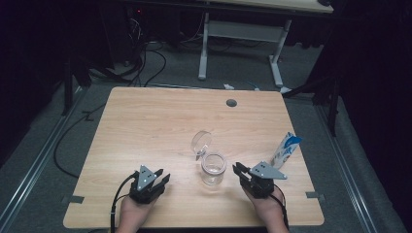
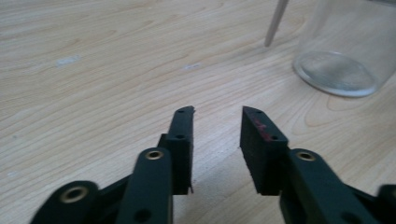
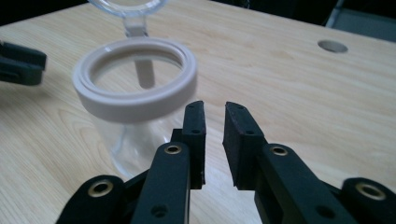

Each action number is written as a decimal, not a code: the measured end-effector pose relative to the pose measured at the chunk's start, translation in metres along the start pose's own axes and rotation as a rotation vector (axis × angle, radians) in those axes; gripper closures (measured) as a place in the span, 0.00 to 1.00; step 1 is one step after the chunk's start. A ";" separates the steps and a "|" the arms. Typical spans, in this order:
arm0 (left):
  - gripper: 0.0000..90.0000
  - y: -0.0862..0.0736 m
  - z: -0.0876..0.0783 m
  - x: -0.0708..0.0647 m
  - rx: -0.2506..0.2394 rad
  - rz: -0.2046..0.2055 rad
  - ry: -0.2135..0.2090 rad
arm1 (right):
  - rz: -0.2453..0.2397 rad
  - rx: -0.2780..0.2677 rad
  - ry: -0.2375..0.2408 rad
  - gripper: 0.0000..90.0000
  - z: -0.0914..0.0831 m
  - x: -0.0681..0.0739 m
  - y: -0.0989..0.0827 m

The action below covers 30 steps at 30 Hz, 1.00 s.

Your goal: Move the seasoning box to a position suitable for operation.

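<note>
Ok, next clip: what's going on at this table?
A person holds a gripper in each hand at the near edge of the wooden table. The left gripper and right gripper flank a clear jar whose hinged lid is flipped open. Both grippers are open and empty, touching nothing. A blue-and-white packet stands to the right, untouched.

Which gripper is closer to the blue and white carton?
The right gripper. It sits just left of the carton, which stands near the table's right edge. The left gripper is far off, beyond the glass jar.
</note>
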<state>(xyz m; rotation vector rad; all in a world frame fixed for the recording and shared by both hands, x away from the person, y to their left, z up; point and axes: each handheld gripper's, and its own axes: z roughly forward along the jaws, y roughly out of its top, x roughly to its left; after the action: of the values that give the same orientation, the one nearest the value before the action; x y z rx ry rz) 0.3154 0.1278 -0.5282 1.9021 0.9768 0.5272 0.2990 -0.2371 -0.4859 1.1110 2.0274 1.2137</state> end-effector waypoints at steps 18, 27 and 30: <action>0.60 0.002 0.002 0.009 -0.017 -0.037 -0.051 | 0.063 0.056 -0.139 0.76 -0.027 -0.026 -0.042; 0.60 0.003 0.005 0.005 -0.023 -0.021 -0.060 | 0.112 0.051 -0.224 0.70 -0.043 -0.045 -0.052; 0.60 0.003 0.006 0.004 -0.021 -0.024 -0.058 | 0.125 0.046 -0.253 0.67 -0.047 -0.050 -0.053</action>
<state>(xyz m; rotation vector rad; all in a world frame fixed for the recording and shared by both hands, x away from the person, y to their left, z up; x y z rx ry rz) 0.3233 0.1275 -0.5285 1.8746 0.9512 0.4643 0.2691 -0.3146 -0.5096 1.3574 1.8253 1.0307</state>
